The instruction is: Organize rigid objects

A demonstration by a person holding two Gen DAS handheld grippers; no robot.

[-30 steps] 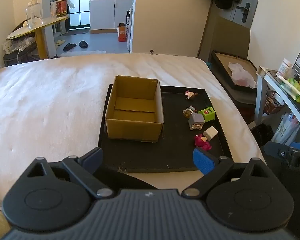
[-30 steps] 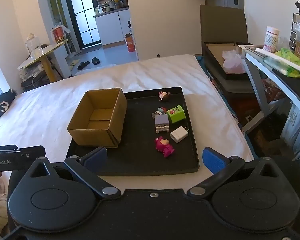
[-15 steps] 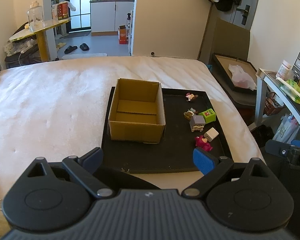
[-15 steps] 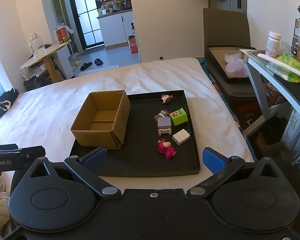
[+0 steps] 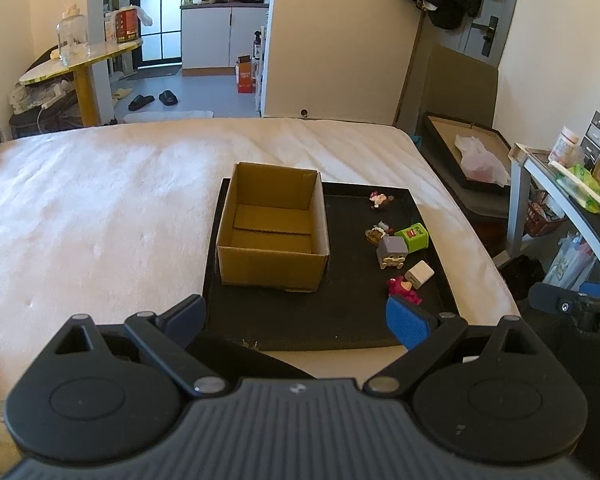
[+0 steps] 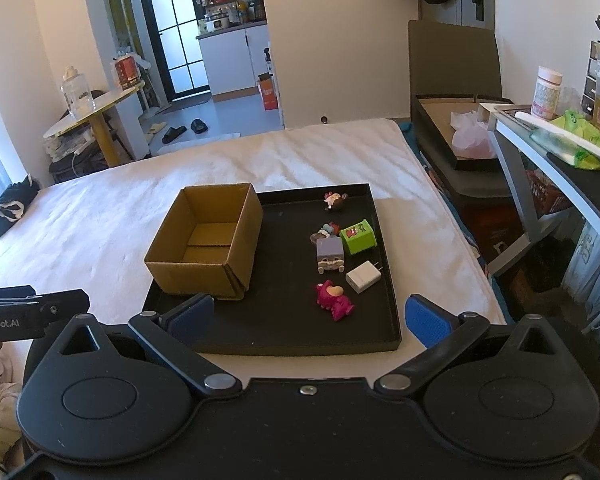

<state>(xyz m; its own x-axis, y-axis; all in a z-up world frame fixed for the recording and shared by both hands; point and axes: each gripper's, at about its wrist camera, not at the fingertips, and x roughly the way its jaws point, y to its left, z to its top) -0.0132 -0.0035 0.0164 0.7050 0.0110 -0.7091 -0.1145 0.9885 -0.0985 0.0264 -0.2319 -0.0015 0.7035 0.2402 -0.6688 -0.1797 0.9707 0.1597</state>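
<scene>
An empty open cardboard box point(image 5: 272, 236) point(image 6: 206, 250) stands on the left part of a black tray point(image 5: 340, 320) point(image 6: 284, 320) on the bed. To its right on the tray lie a pink bear toy point(image 6: 334, 300) point(image 5: 404, 290), a white charger point(image 6: 363, 277) point(image 5: 419, 274), a grey cube figure point(image 6: 330, 254) point(image 5: 392, 252), a green cube point(image 6: 358, 236) point(image 5: 412, 237) and two small figures point(image 6: 335, 201) point(image 6: 324, 232). My left gripper point(image 5: 296, 320) and my right gripper point(image 6: 310, 314) are both open and empty, near the tray's front edge.
The tray lies on a white bed point(image 5: 100, 208). A desk with bottles and clutter point(image 6: 560, 136) stands at the right. A dark flat box with a plastic bag point(image 6: 460, 140) lies beyond the bed's right side. A yellow side table point(image 5: 80, 68) stands at the back left.
Both grippers have drawn slightly back and up, so the tray and box sit a little lower and farther in view. Nothing on the tray has moved.
</scene>
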